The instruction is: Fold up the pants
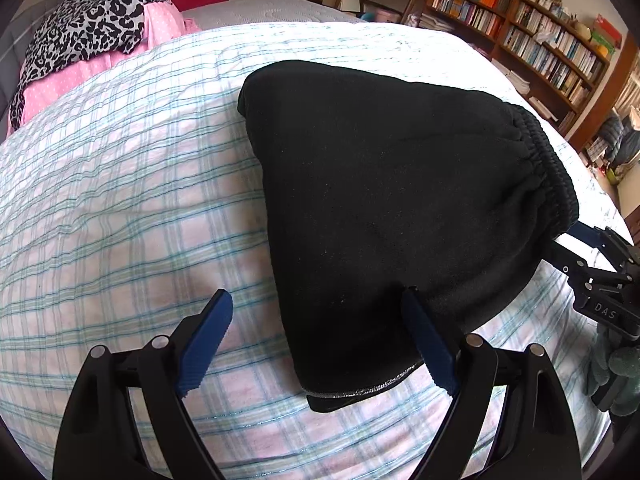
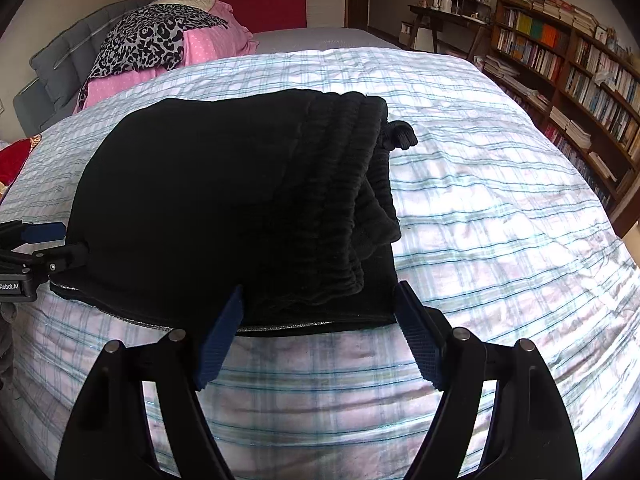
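Observation:
Black pants lie folded in a compact bundle on the plaid bedspread; the elastic waistband lies on top at the right, with a drawstring end sticking out. My left gripper is open at the bundle's near left corner, its right finger against the fabric edge. My right gripper is open at the bundle's near edge, jaws straddling the waistband end, nothing gripped. Each gripper shows in the other's view: the right one in the left wrist view, the left one in the right wrist view.
A pink dotted pillow with a leopard-print cloth lies at the bed's head by a grey headboard. Bookshelves line the right wall, and a desk stands at the back. The bedspread stretches out right of the pants.

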Demonstrator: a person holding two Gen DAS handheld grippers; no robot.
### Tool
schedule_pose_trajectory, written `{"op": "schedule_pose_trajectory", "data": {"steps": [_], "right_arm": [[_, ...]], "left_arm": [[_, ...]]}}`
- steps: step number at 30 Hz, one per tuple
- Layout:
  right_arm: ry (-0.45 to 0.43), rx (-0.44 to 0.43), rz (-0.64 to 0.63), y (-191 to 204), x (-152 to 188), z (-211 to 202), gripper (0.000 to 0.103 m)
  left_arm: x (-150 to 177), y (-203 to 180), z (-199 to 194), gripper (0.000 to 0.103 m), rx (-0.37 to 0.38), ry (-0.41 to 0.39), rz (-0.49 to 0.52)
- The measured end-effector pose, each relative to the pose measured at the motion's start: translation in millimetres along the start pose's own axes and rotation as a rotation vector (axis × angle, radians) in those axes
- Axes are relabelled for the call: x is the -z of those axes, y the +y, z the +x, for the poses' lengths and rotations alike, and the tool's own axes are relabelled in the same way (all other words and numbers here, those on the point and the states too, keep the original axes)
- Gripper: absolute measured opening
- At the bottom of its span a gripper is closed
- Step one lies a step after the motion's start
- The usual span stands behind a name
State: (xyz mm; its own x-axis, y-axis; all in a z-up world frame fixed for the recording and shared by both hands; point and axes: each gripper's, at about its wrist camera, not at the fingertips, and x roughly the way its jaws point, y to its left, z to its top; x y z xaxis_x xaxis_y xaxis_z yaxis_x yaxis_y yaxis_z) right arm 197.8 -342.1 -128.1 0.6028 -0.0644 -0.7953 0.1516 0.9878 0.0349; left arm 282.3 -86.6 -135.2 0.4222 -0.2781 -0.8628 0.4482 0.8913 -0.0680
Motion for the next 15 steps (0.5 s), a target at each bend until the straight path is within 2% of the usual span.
{"op": "schedule_pose_trajectory", "data": {"steps": [5, 10, 15], "right_arm": [[0.012, 0.001, 0.008, -2.6, -0.3, -1.8, 0.077], [-0.044, -0.022, 0.071, -7.6, -2.8, -36.6, 0.08], [-0.119, -0.018, 0.094, -6.2, -1.1, -79.2, 0.094]], "left_arm": [[-0.6, -3.9, 2.8, 0.089, -0.042, -0.007, 0.033], [-1.6, -20.2, -20.3, 0.089, -0.082, -0.057, 0.086], [-6.8, -40.7, -52.4, 0.09, -0.11, -0.131, 0.114]]}}
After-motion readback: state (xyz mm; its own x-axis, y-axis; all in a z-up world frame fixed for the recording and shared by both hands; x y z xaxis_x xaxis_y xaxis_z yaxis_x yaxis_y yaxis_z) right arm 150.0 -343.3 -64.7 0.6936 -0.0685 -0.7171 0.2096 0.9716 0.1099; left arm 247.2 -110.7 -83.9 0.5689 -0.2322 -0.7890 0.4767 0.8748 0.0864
